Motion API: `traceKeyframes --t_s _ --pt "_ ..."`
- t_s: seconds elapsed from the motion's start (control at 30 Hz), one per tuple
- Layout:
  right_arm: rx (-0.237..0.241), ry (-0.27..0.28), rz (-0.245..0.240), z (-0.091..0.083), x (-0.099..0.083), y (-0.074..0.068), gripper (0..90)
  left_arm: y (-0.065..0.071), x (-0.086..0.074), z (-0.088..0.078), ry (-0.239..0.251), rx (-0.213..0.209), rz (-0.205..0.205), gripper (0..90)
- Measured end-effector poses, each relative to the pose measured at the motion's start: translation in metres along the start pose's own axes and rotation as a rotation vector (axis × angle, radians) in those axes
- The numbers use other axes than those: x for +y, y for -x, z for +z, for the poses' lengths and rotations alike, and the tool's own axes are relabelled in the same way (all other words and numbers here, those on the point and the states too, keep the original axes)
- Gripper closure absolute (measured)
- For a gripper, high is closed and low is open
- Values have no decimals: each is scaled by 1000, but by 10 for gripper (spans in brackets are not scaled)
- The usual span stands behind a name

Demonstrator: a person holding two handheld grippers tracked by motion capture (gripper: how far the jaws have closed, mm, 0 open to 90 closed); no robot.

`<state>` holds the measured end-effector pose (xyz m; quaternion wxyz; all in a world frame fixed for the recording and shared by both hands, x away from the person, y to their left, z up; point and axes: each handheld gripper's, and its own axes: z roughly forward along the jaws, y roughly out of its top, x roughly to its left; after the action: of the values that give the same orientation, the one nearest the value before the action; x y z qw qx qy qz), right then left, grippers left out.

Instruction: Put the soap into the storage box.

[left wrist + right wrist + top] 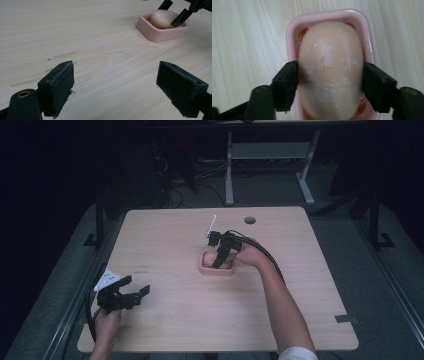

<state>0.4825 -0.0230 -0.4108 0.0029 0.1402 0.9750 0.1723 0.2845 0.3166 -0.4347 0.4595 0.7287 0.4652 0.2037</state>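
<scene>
Dim floor and the legs of another desk lie behind a pale wood-grain counter that carries a small pink rounded-rectangular plastic dish near its middle. Lying in that dish is a smooth peach-coloured oval bar of soap, its top streaked with white scuffs.

Reaching down over the dish, the right hand-held gripper has its 2 black jaws closed in on the bar's long sides, the pads pressing its flanks, so it has hold of the soap while the bar sits in the dish. At the near left corner of the counter, well apart from the dish, the left hand-held gripper hangs with its jaws spread wide and nothing between them.

From here the likely trouble is a slip: the bar is rounded and slick, so a squeeze off its widest part could squirt it out forward. A lift might also drag the light dish along if the soap sticks to it.
</scene>
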Motion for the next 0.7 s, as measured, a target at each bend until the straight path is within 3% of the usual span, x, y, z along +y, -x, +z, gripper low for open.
traceKeyframes --t_s 0.07,0.17,0.27,0.7 --pt "9 43 4 -6 0 1 366 0 0 0 -2 -1 3 142" --pt "-16 61 -15 -13 1 0 361 1 0 0 -2 -1 3 143" --pt "-4 53 8 -13 -2 1 343 1 0 0 -1 -2 5 142" --pt "6 31 22 -10 -8 2 316 0 0 0 -4 2 7 142"
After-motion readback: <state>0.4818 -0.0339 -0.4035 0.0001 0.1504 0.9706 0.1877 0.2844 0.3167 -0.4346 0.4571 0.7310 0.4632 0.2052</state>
